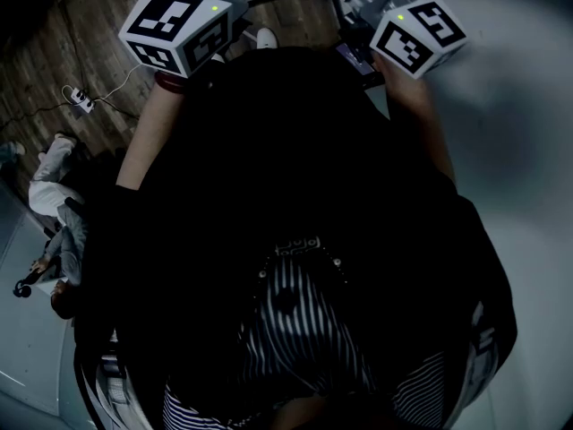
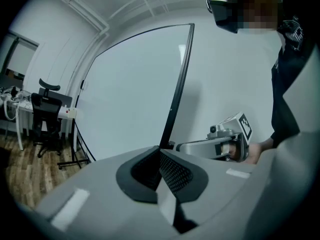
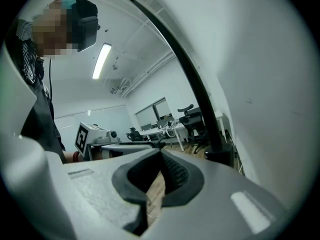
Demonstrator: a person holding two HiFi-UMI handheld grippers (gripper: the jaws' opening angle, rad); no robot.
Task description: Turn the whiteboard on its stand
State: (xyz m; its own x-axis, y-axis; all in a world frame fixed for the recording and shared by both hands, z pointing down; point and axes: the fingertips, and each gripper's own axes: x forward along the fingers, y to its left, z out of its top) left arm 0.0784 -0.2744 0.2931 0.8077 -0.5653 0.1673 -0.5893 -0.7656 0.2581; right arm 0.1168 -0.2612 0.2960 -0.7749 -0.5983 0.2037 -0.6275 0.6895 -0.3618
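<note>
**Head view:** You held the left gripper (image 1: pixel 183 23) and the right gripper (image 1: pixel 417 34) at the top of the frame, beyond your dark torso. Wooden floor (image 1: pixel 54 52) lay to the left.

**Left gripper view:** Its fingers (image 2: pixel 176 173) were pressed together. The whiteboard (image 2: pixel 135 94) stood upright just beyond the tips, with its dark edge rising from there. Contact could not be told. The right gripper was beside that edge.

**Right gripper view:** Its fingers (image 3: pixel 175 174) were pressed together. The whiteboard's face filled the right side, and the left gripper showed at the left.
</note>
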